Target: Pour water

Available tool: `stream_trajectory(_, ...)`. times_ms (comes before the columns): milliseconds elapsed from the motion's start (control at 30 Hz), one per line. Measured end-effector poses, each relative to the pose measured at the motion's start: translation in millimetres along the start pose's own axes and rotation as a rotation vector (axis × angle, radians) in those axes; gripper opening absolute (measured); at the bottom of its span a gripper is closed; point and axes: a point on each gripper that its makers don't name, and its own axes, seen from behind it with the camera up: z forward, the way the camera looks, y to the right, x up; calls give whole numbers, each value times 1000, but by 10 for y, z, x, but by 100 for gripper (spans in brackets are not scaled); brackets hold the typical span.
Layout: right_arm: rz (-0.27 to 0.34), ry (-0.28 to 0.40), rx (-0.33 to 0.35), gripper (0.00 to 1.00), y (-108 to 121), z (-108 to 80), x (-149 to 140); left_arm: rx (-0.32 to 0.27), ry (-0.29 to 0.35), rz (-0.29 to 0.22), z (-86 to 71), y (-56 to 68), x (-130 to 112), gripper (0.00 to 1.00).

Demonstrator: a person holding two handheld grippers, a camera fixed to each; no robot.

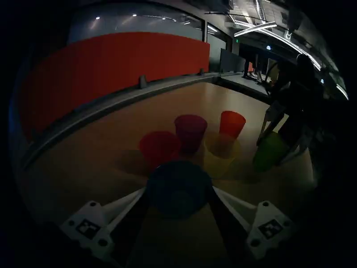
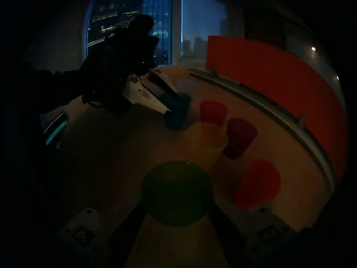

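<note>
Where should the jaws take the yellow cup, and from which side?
Likely best: take the yellow cup across its side wall, just under the rim, jaws level. It stands upright, mouth up, and widens upward, so the rim stops slipping. Come from the open table side: the maroon cup and the red cup behind it crowd the side toward the red wall.

The tips of the left gripper [image 1: 179, 196] vanish behind the blue cup [image 1: 179, 190]; those of the right gripper [image 2: 177, 201] behind the green cup [image 2: 177, 193]; whether either holds water is lost in gloom; the person [image 1: 296, 87] is only a silhouette.
</note>
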Motion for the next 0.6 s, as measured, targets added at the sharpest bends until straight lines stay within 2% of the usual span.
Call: stream_trajectory(600, 5, 173, -58, 99, -57, -310, 492, 56, 170, 17, -588, 204, 607, 86)
